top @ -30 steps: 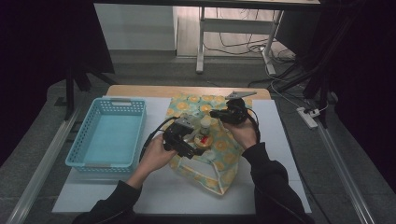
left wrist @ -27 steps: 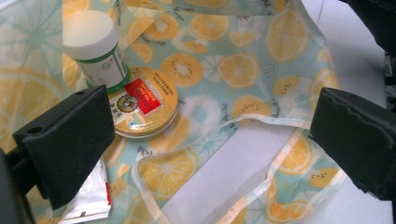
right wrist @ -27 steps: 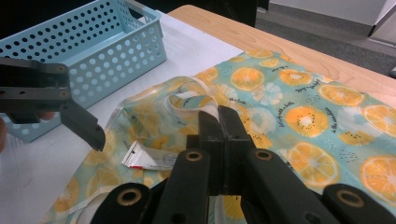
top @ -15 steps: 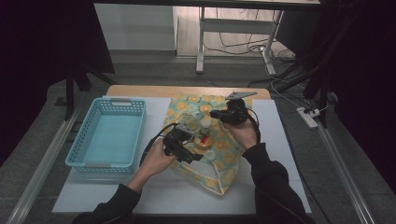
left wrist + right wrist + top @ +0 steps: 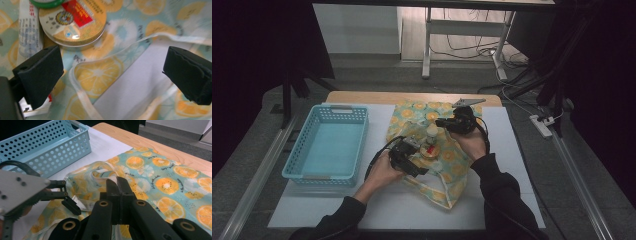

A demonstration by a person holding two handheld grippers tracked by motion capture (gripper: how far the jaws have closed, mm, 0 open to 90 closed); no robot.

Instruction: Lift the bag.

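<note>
Left claw [image 5: 112, 67] hangs spread wide just above the near half of the orange-print bag [image 5: 417, 111], its two black jaws well apart with nothing between them but print and the bag's pale strap [image 5: 82, 95]. Right claw [image 5: 117, 182] sits at the bag's far half with its jaws pressed together. Their tips lie right at the bag's rim, but I cannot tell whether any fabric is caught between them.

The bag lies flat, its long axis running from the far edge toward the person. A blue basket [image 5: 292, 155] stands apart off its left side.

On the middle of the bag rests a round tin [image 5: 72, 23] with a red label, lying flat with its lid facing up. A small white bottle [image 5: 431, 131] stands just beyond it, farther up the bag.

The relation that matters is this: in the left gripper view the tin lies ahead of the spread jaws and off toward the left jaw, not centred in the gap. The left claw is plainly the nearer one. To take the tin, it would probably need to slide forward and to that side until the jaws straddle the rim. The strap curls across the bag between claw and tin and could snag.
</note>
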